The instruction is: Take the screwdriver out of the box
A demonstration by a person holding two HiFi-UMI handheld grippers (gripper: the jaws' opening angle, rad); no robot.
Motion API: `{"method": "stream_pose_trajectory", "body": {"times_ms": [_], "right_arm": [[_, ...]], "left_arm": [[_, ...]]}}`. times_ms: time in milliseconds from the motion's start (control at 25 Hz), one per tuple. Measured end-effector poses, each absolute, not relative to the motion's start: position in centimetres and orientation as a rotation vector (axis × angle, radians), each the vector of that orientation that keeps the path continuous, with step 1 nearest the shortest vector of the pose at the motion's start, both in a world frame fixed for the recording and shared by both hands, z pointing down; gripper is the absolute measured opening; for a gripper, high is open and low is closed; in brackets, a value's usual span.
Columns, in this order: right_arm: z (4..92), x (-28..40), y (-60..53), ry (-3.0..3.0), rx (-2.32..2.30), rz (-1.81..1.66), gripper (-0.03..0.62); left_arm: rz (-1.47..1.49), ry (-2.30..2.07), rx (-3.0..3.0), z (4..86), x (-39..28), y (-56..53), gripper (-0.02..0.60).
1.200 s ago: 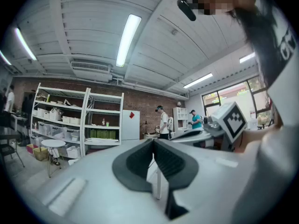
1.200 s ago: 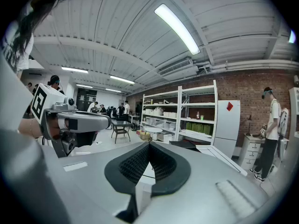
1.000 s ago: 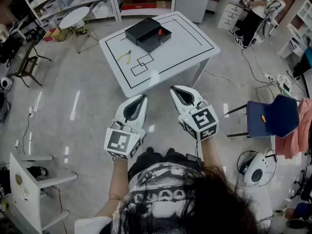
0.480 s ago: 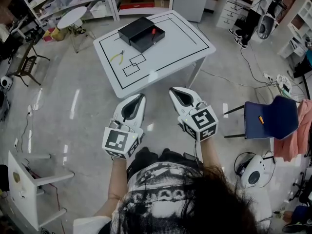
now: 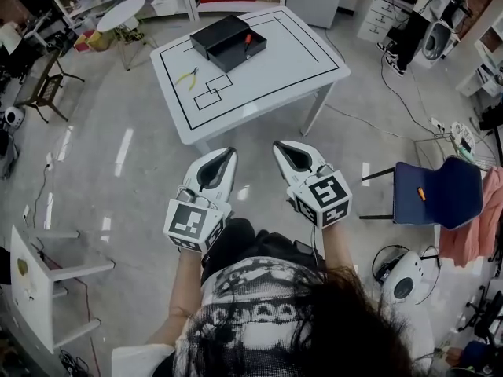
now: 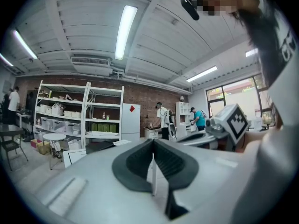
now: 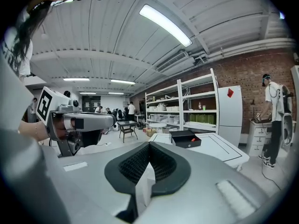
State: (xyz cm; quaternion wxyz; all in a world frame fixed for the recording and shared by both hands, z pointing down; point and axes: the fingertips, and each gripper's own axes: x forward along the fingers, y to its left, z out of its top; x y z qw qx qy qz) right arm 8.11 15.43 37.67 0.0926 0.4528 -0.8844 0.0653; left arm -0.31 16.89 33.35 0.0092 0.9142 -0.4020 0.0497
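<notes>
In the head view, the screwdriver lies in the open black box by the far edge of the white table, well apart from both claws. Yellow pliers lie near the left edge. The left gripper and the right gripper hang over the grey floor, before the near edge.

In the left gripper view, the jaws are together with nothing between them, and shelves stand behind.

In the right gripper view, the jaws are closed and empty, and the box stands far ahead.
</notes>
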Motion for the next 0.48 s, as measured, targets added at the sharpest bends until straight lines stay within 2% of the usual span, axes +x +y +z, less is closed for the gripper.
{"method": "stream_pose_trajectory", "body": {"times_ms": [480], "right_arm": [[39.0,9.7,14.1,-2.623,1.361,0.241,-0.002]], "left_arm": [[0.193,-1.211,2.873,34.2,1.8,15.4,0.0]]}}
